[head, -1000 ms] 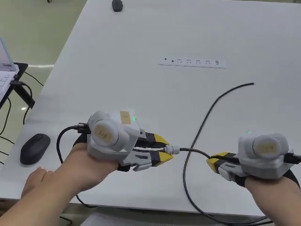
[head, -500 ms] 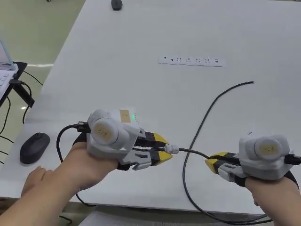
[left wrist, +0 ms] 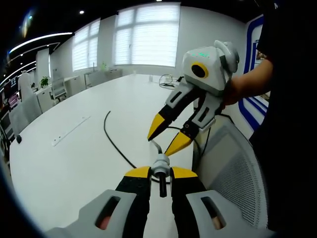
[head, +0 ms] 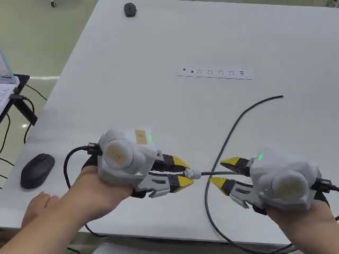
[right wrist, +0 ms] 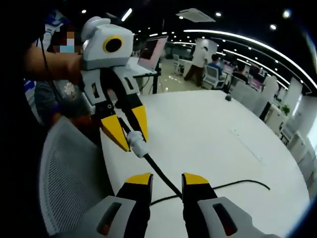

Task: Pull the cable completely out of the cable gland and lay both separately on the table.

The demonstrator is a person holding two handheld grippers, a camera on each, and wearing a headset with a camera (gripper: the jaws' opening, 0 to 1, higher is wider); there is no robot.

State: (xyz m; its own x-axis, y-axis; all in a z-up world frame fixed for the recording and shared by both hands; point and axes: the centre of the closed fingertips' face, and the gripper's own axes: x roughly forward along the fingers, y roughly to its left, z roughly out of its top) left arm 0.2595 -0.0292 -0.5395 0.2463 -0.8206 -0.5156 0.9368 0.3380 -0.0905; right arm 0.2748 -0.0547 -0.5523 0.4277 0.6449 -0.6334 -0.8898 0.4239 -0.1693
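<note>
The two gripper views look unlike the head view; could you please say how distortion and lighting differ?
Head view: even, soft light, table sharp, faint shadows. Left gripper view: fisheye bends the table edge, bright windows blown out. Right gripper view: same curvature, ceiling lights arc, background dim.

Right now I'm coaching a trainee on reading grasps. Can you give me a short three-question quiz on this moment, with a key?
1. True or false: the right gripper is shut on the cable.
2. What does the left gripper hold between its jaws? A) the cable gland B) a screwdriver C) nothing
3. Yes or no: is the cable fully out of the cable gland?

Key
1. False: its jaws stand apart, one on either side of the cable.
2. A.
3. No: the cable runs into the cable gland.
</note>
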